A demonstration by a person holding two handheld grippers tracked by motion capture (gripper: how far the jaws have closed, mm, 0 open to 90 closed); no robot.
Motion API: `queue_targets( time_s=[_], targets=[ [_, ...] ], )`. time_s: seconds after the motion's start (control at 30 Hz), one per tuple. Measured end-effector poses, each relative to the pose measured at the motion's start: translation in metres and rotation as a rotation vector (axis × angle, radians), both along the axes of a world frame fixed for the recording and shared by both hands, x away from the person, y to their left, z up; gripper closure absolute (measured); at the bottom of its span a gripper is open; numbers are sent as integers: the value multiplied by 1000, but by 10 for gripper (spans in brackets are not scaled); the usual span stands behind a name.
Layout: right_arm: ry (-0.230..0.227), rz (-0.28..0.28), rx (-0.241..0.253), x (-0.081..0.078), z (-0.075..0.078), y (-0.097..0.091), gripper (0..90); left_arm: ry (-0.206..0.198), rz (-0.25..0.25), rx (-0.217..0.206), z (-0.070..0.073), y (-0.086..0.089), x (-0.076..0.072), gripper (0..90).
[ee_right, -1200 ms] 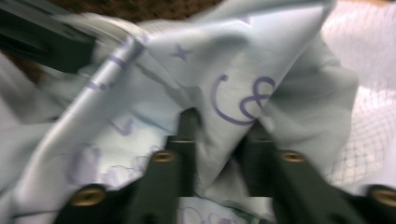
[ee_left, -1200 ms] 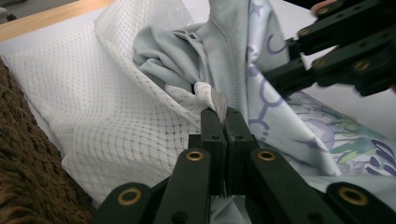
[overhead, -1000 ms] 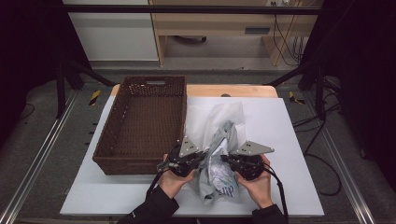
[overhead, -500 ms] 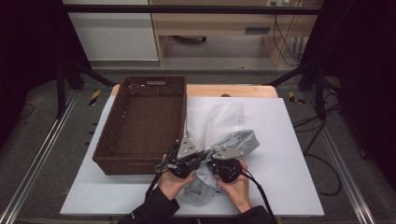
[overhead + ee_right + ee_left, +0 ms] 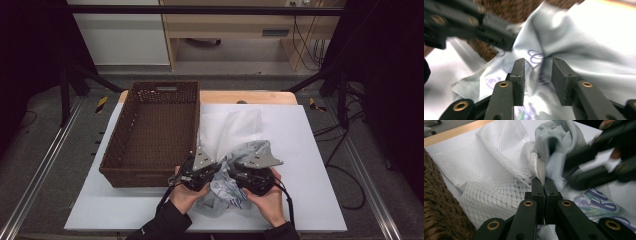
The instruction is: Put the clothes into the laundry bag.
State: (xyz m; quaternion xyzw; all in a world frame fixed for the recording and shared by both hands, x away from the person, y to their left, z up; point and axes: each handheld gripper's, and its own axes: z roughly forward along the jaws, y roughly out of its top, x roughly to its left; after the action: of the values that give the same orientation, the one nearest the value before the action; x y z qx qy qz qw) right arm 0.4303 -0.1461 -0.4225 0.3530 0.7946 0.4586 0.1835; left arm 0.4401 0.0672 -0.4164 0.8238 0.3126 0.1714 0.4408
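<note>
Two grippers meet over one crumpled pale grey garment (image 5: pixel 250 152) lying on the white table (image 5: pixel 310 150), just right of the single woven brown basket (image 5: pixel 150 135). The left gripper view shows the left gripper (image 5: pixel 543 185) clamped on a fold of white mesh bag (image 5: pixel 494 165), netted and thin. The right gripper view, blurred, shows the right gripper (image 5: pixel 537 75) with jaws just opening, smooth printed cloth between them, apparently unpinched.

Your high view looks forward and down over the whole surface (image 5: pixel 310 150); both tong cameras sit close along their jaws, sharing the grey garment (image 5: pixel 559 137) near its front edge.
</note>
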Motion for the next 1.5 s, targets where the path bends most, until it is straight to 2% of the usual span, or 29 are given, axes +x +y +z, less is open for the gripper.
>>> queue_targets(
  time_s=[0.07,0.13,0.2,0.23,0.33,0.4,0.43,0.5,0.6,0.73,0.83,0.93,1.03,1.13,1.17,1.23,1.33,1.4,1.43,1.5],
  targets=[
    [-35,-44,2,0,10,-12,526,-1,-1,2,0,0,1,886],
    [-63,-104,-24,3,12,-21,431,1,0,0,0,0,1,886],
    [-45,-153,-78,12,4,-26,347,3,0,3,-1,0,2,886],
    [-43,-160,-86,17,-2,-28,341,3,1,6,-1,0,2,886],
    [11,-133,-68,28,-17,-27,428,-2,4,18,-2,-1,2,886],
    [32,-111,-55,30,-20,-26,608,1,7,18,-2,0,3,886],
    [35,-99,-45,29,-19,-26,675,3,9,16,-2,0,3,886],
    [24,-91,-44,24,-15,-27,742,10,12,10,-2,1,4,886],
    [-5,-42,-34,13,-6,-23,758,6,27,18,-1,1,3,886],
    [-41,69,-48,-7,10,-7,751,16,34,11,2,2,3,886],
    [-17,149,-53,-13,13,6,755,20,43,16,2,2,2,887],
    [13,190,-58,-16,8,18,784,16,48,7,5,3,0,887],
    [52,158,-73,-9,-6,29,797,-1,35,-17,12,5,-3,888],
    [69,106,-55,4,-22,33,802,-7,6,-24,15,3,-6,888],
    [62,89,-54,7,-25,34,802,-8,-3,-26,14,0,-8,889],
    [32,20,-58,11,-32,37,802,-16,-13,-8,13,-4,-11,889],
    [3,-22,-48,12,-36,37,794,-27,-11,20,10,-7,-12,889],
    [7,-13,-31,13,-35,34,776,-15,-5,29,7,-7,-10,888],
    [17,9,-22,13,-33,31,751,-12,-2,30,6,-6,-9,888],
    [61,48,10,11,-26,23,688,0,7,33,3,-5,-6,888]
  ],
)
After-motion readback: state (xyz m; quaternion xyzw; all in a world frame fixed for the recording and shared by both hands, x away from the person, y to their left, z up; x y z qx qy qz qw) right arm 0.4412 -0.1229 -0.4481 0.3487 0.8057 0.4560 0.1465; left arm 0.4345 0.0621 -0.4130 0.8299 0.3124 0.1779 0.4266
